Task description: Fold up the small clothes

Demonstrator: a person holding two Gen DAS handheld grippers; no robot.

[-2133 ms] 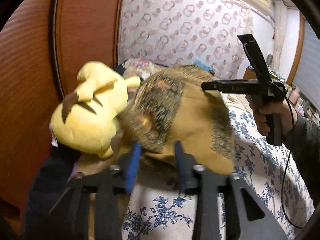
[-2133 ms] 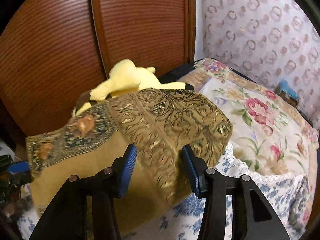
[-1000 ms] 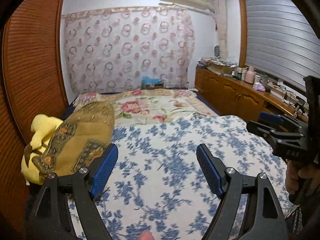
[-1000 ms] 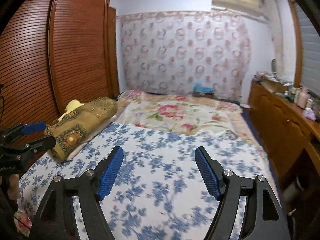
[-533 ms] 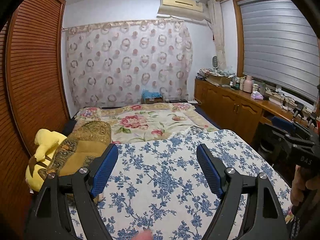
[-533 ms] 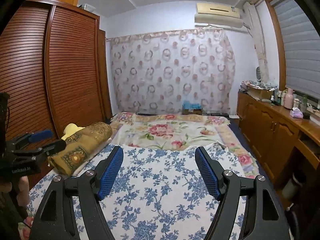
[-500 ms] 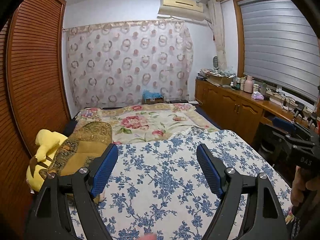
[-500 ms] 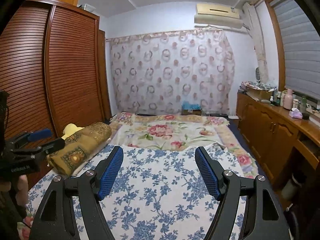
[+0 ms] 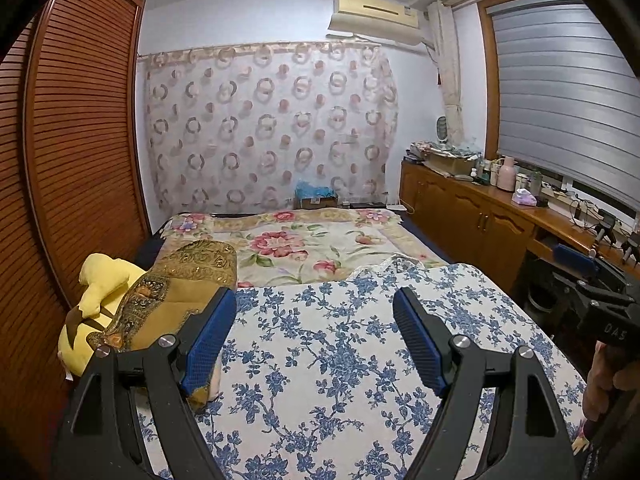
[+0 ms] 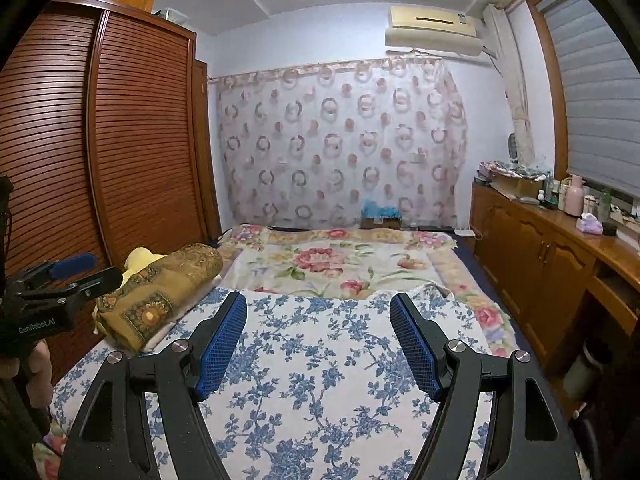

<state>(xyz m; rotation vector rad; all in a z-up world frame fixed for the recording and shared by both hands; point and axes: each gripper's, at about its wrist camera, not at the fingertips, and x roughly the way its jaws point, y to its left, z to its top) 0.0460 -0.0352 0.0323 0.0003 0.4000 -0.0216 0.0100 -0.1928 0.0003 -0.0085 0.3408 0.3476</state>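
A folded gold and brown patterned garment (image 9: pixel 176 288) (image 10: pixel 164 288) lies at the left edge of the bed, resting partly on a yellow plush toy (image 9: pixel 96 300) (image 10: pixel 140 260). My left gripper (image 9: pixel 314 312) is open and empty, held back over the blue-flowered bedspread (image 9: pixel 340 360), to the right of the garment. My right gripper (image 10: pixel 318 312) is open and empty too, hovering above the same bedspread (image 10: pixel 320 380). Each gripper shows at the edge of the other's view, held by a hand (image 9: pixel 608 376) (image 10: pixel 36 360).
A brown slatted wardrobe (image 9: pixel 72 160) (image 10: pixel 100 152) runs along the left of the bed. A pink-flowered blanket (image 9: pixel 304 248) covers the far half. A wooden cabinet (image 10: pixel 552 264) with bottles stands on the right, and a patterned curtain (image 10: pixel 340 140) hangs behind.
Both grippers have let go of the garment, opened wide and drawn back from it; the folded garment now lies on the plush toy at the bed's left edge.
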